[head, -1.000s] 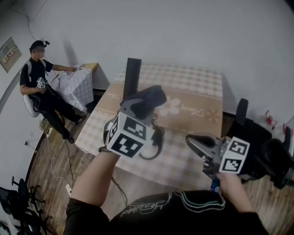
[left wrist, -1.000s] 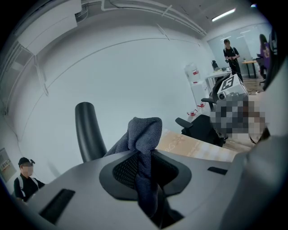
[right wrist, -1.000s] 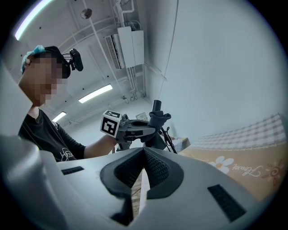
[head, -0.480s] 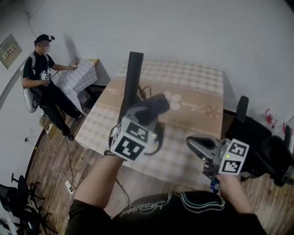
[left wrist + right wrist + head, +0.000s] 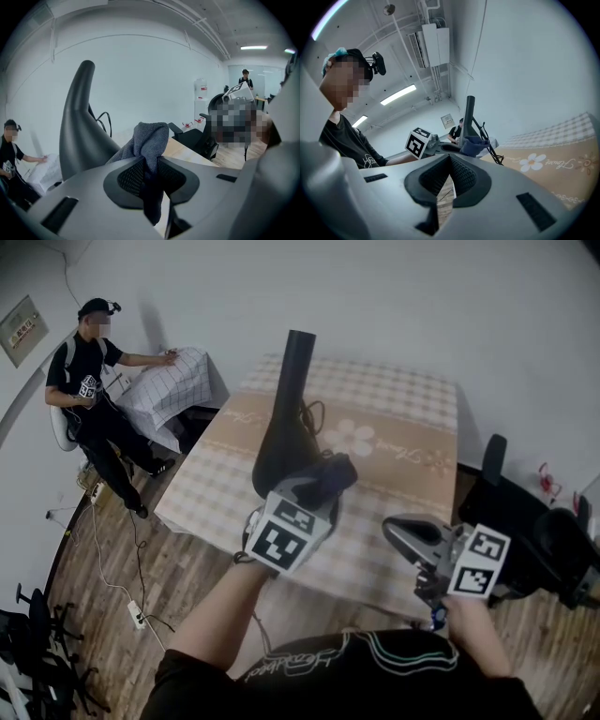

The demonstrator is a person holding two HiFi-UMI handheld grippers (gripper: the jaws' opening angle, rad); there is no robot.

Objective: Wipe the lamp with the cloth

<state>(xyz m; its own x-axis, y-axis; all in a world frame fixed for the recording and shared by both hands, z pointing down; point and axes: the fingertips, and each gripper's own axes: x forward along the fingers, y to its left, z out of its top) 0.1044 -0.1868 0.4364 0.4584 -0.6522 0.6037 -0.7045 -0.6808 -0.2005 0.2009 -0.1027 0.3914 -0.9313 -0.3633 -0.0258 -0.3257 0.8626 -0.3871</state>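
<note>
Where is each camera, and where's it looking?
Head view: on the person's head, looking down at the table; forearms, left claw, right claw show.
Left gripper view: on the left claw, facing the cloth and lamp; its jaws show.
Right gripper view: on the right claw, facing the left claw; shirt, arm show.
Shared: all see the lamp.

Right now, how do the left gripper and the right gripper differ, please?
The left gripper is shut on the cloth; the right gripper is shut on nothing. The left gripper is by the lamp; the right gripper sits away from it. Both are shut.
</note>
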